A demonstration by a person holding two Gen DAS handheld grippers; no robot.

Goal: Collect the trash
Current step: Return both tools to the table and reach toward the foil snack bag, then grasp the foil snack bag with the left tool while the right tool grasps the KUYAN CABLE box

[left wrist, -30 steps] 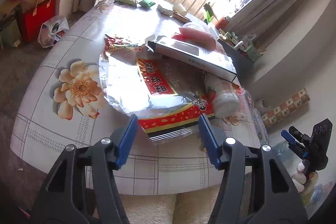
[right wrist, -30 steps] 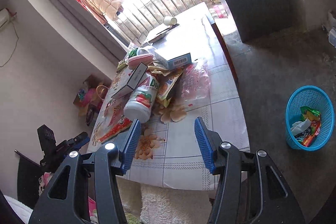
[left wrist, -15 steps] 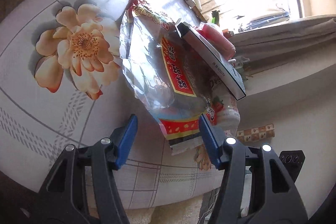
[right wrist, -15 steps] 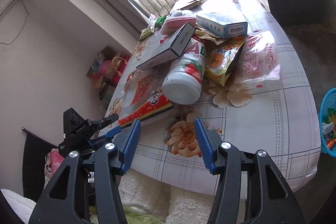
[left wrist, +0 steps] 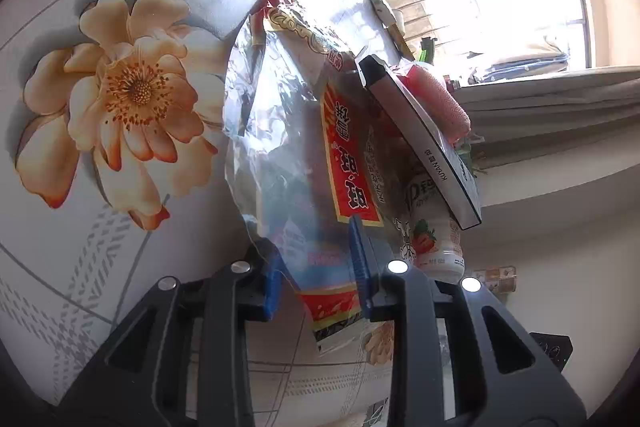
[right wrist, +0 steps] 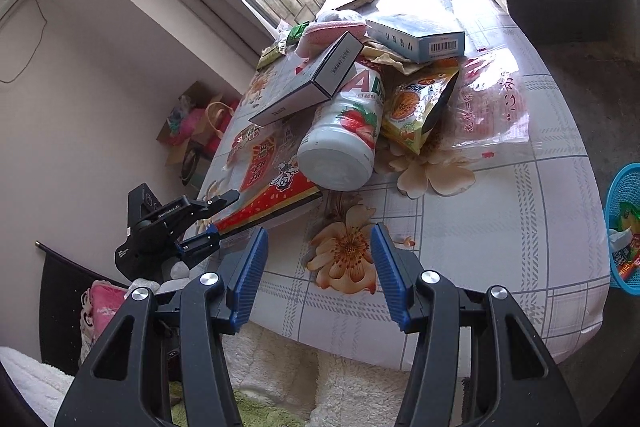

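Left tool (left wrist: pixel 316 263): jaws closing, the near end of a large red-and-silver snack bag (left wrist: pixel 296 147) between the two blue pads; whether the pads already press on the foil cannot be told. From the right wrist view the left tool (right wrist: pixel 208 227) sits at the counter's near left corner, fingers above and below the bag's edge (right wrist: pixel 272 203), which overhangs that corner.

Right tool (right wrist: pixel 316 267): released, nothing between the pads, held over the near edge of the counter (right wrist: pixel 500 227), above a printed flower.

Rest of the trash lies in a heap along the counter's left side: a white strawberry-drink bottle (right wrist: pixel 344 139) on its side, just beside the bag; a long dark box (right wrist: pixel 308 83) resting tilted on the bottle; a yellow snack packet (right wrist: pixel 420 111) touching the bottle's right; a blue carton (right wrist: pixel 416 35) behind it; a clear plastic bag with red print (right wrist: pixel 492 107) flat toward the right edge.

Blue basket (right wrist: pixel 624 227) on the floor past the counter's right edge, wrappers inside.
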